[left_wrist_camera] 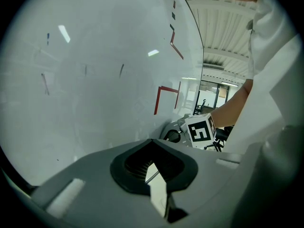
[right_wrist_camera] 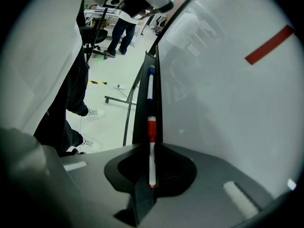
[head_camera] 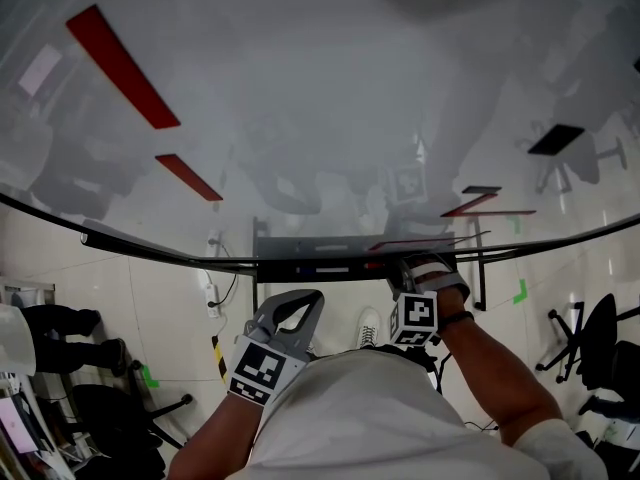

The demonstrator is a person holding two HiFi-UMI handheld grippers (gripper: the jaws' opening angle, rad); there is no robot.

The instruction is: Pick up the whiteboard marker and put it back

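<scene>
A white whiteboard marker with a red cap [right_wrist_camera: 151, 148] lies along the dark tray [right_wrist_camera: 142, 113] at the foot of the whiteboard [head_camera: 320, 108]. My right gripper [right_wrist_camera: 151, 175] is shut on its white barrel, with the cap pointing away along the tray. In the head view the right gripper [head_camera: 418, 276] is at the tray [head_camera: 300, 258], right of centre. A blue-capped marker [right_wrist_camera: 150, 87] rests farther along the tray. My left gripper [head_camera: 290, 313] hangs back from the board near my body, shut with nothing in it [left_wrist_camera: 154, 175].
Red tape strips [head_camera: 120, 63] are stuck on the whiteboard. The board's stand legs [right_wrist_camera: 129, 96] reach the tiled floor. Office chairs [head_camera: 590, 348] stand at the right, and a person [right_wrist_camera: 124, 25] stands beyond the far end of the board.
</scene>
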